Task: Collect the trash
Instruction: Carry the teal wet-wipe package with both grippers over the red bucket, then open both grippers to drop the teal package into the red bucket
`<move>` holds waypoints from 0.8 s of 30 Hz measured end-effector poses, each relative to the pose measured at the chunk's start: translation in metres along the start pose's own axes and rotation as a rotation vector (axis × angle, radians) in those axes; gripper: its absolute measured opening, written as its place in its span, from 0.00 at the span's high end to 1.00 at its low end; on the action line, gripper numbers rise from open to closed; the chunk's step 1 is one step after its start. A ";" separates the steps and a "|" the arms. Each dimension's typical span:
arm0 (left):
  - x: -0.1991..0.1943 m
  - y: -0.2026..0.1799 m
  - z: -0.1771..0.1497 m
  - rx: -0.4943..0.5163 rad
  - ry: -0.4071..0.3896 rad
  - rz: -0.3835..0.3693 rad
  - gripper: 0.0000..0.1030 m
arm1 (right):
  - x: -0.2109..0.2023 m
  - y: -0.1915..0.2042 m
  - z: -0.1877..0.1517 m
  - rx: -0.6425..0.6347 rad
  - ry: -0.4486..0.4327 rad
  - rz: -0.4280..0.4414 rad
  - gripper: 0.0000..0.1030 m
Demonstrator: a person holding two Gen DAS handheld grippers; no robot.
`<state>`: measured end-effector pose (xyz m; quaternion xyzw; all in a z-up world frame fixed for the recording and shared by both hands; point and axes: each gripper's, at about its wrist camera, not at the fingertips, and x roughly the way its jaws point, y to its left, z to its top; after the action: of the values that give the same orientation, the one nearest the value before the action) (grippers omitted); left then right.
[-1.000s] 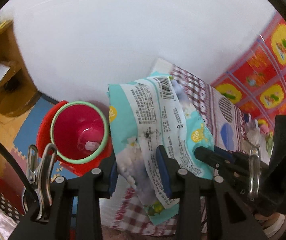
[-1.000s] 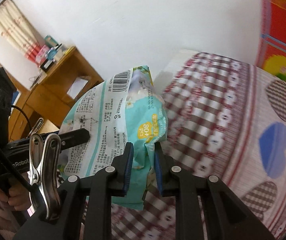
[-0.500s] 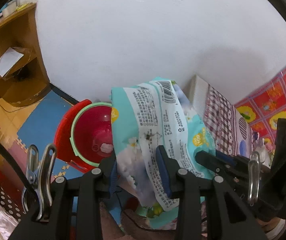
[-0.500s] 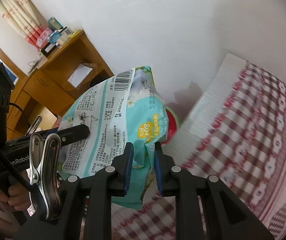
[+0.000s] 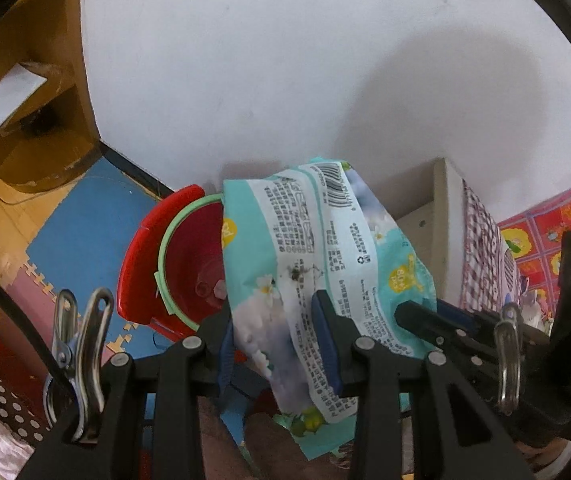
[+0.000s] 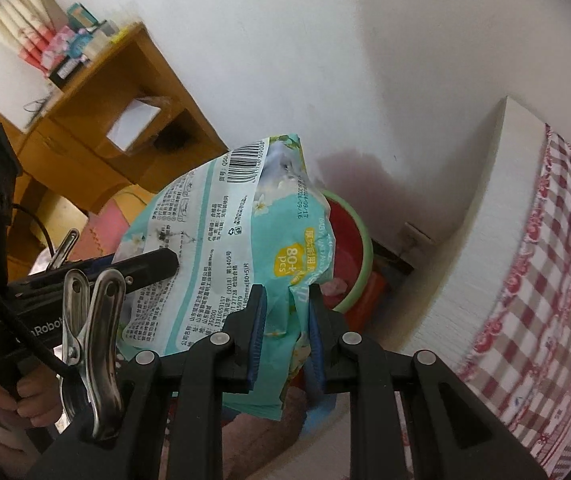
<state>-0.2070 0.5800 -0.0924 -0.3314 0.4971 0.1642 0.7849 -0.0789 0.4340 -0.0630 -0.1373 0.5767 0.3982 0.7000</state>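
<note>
The wipes pack is clamped by both the left gripper and right gripper and is held above the red bin by the wall.

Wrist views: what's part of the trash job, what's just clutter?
Job:
wipes pack, clamped in both grippers
left gripper
right gripper
red bin on the floor below

Clutter:
wooden desk
checked bedcover
floor mats
boxes on the desk
</note>
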 end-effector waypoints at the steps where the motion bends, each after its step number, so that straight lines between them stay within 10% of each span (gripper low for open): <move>1: 0.005 0.004 0.002 0.000 0.013 -0.005 0.64 | 0.005 0.003 0.001 -0.001 0.010 -0.016 0.78; 24: 0.104 0.058 0.037 -0.017 0.204 -0.079 0.64 | 0.103 -0.002 0.044 0.171 0.170 -0.121 0.77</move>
<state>-0.1686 0.6399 -0.1950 -0.3725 0.5596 0.1029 0.7331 -0.0445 0.5024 -0.1447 -0.1448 0.6564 0.2918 0.6805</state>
